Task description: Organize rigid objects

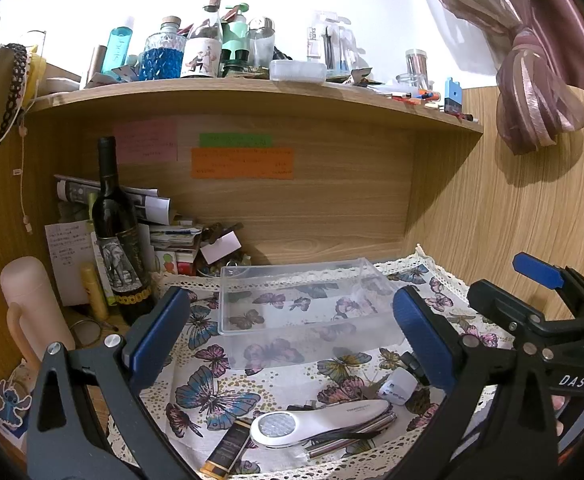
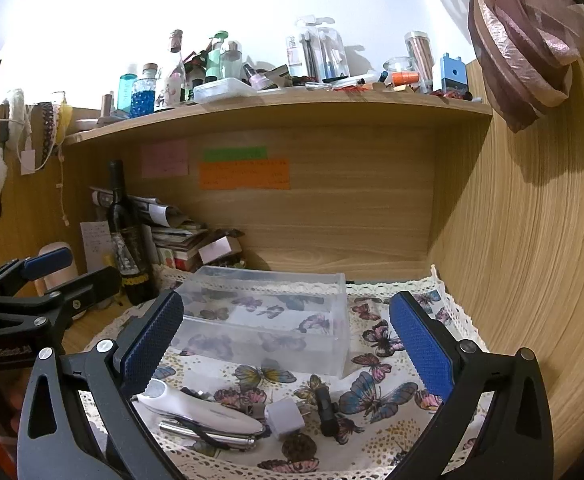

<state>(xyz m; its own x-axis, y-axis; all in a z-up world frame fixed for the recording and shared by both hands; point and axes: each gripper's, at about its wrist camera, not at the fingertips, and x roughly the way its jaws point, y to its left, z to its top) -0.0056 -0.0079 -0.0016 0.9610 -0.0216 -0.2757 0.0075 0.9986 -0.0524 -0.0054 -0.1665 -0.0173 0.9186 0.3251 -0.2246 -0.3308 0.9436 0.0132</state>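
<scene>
A clear plastic box [image 1: 303,308] stands empty on the butterfly cloth [image 1: 220,396]; it also shows in the right wrist view [image 2: 268,320]. In front of it lie a white handheld device [image 1: 315,420] [image 2: 200,408], a white plug cube [image 1: 397,386] [image 2: 284,416], a small black piece [image 2: 325,404], a metal pen [image 2: 208,434] and a black-and-gold tube [image 1: 226,450]. My left gripper [image 1: 292,336] is open above the cloth, holding nothing. My right gripper [image 2: 288,340] is open and holds nothing, behind the small items.
A dark wine bottle [image 1: 118,240], a pink flask [image 1: 32,308] and stacked papers [image 1: 160,224] crowd the left. A wooden shelf [image 1: 252,92] overhead carries several bottles. A wood wall [image 2: 523,280] closes the right side. A curtain [image 1: 539,80] hangs at the upper right.
</scene>
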